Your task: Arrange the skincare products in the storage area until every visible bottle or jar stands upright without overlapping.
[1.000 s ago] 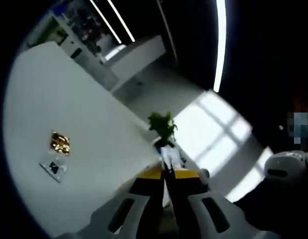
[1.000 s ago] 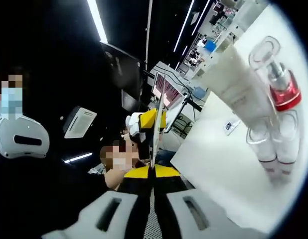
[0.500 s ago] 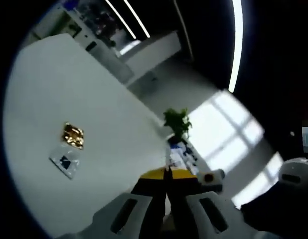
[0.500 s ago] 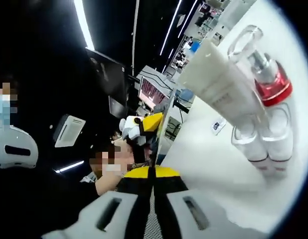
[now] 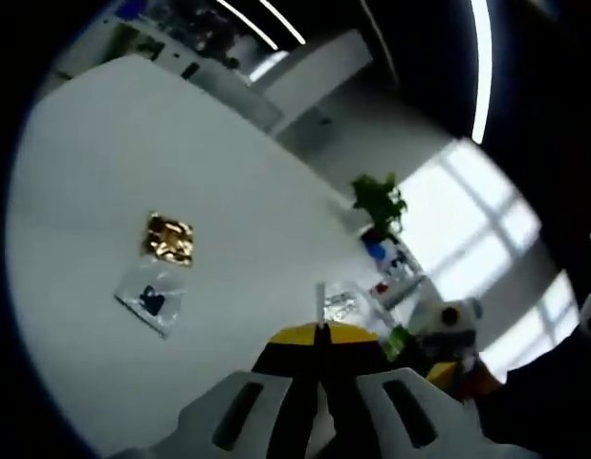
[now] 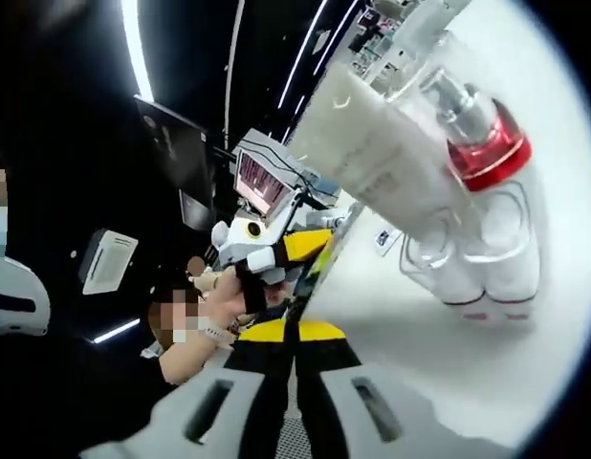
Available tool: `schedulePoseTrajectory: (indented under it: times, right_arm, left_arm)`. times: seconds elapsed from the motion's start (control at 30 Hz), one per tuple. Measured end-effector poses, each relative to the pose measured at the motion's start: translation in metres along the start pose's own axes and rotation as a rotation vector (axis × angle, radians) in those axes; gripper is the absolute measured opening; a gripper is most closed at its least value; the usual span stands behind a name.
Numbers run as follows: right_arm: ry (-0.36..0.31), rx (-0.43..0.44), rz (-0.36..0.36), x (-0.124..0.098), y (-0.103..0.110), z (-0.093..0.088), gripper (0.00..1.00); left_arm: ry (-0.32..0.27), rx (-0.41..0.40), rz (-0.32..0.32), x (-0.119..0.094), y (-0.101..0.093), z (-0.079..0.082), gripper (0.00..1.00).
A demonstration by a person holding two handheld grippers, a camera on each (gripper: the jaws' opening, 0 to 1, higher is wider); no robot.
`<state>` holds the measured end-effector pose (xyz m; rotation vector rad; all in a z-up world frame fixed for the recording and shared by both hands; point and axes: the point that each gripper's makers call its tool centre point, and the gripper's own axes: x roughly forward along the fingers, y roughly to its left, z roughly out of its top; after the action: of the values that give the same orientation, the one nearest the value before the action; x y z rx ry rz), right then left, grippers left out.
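Currently white tube (image 6: 377,153) leans against red-collared bottle (image 6: 482,143); both tools closed.

Gold packet (image 5: 169,238), potted plant (image 5: 378,203)

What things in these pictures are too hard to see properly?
- Right gripper view: white squeeze tube hides part of the clear red-collared pump bottle; its top is cut off by the edge.
- Left gripper view: small gold square packet and clear plastic pouch are too blurred and small to read.
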<state>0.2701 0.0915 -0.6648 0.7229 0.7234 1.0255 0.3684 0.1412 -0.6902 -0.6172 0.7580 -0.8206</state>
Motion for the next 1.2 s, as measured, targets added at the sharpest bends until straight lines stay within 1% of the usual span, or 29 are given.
schedulePoseTrajectory:
  times: [0.07, 0.1, 0.23, 0.37, 0.5, 0.53, 0.73, 0.83, 0.87, 0.93, 1.03, 1.2]
  right_arm:
    - [0.005, -0.026, -0.020, 0.002, -0.001, 0.001, 0.01]
    - [0.007, -0.029, -0.023, 0.004, -0.002, 0.001, 0.01]
    - [0.012, -0.027, -0.040, 0.006, -0.008, 0.003, 0.01]
    - [0.034, -0.022, -0.059, 0.011, -0.015, 0.000, 0.01]
    - [0.065, -0.073, -0.106, 0.013, -0.020, -0.005, 0.01]
    - [0.075, -0.089, -0.119, 0.014, -0.022, -0.007, 0.01]
    - [0.112, -0.147, -0.158, 0.015, -0.029, -0.011, 0.01]
    - [0.150, -0.222, -0.209, 0.017, -0.036, -0.015, 0.01]
    - [0.155, -0.243, -0.219, 0.018, -0.038, -0.015, 0.01]
    - [0.188, -0.279, -0.240, 0.019, -0.042, -0.021, 0.01]
    - [0.202, -0.271, -0.245, 0.019, -0.045, -0.025, 0.01]
    - [0.222, -0.276, -0.275, 0.015, -0.054, -0.028, 0.01]
  left_arm:
    - [0.014, 0.016, 0.016, 0.005, 0.001, -0.001, 0.00]
    - [0.029, 0.013, 0.025, 0.007, 0.002, -0.002, 0.00]
    - [0.053, 0.014, 0.049, 0.013, 0.007, -0.004, 0.00]
    - [0.119, 0.022, 0.077, 0.019, 0.016, -0.014, 0.00]
    - [0.152, 0.011, 0.096, 0.022, 0.022, -0.020, 0.00]
    - [0.166, 0.017, 0.105, 0.023, 0.026, -0.020, 0.00]
    - [0.234, 0.053, 0.138, 0.028, 0.033, -0.026, 0.00]
    - [0.251, 0.079, 0.160, 0.030, 0.035, -0.030, 0.00]
    - [0.254, 0.082, 0.166, 0.031, 0.036, -0.031, 0.00]
    - [0.268, 0.091, 0.177, 0.031, 0.038, -0.034, 0.00]
    - [0.295, 0.104, 0.189, 0.033, 0.041, -0.042, 0.00]
    - [0.308, 0.104, 0.194, 0.036, 0.041, -0.043, 0.00]
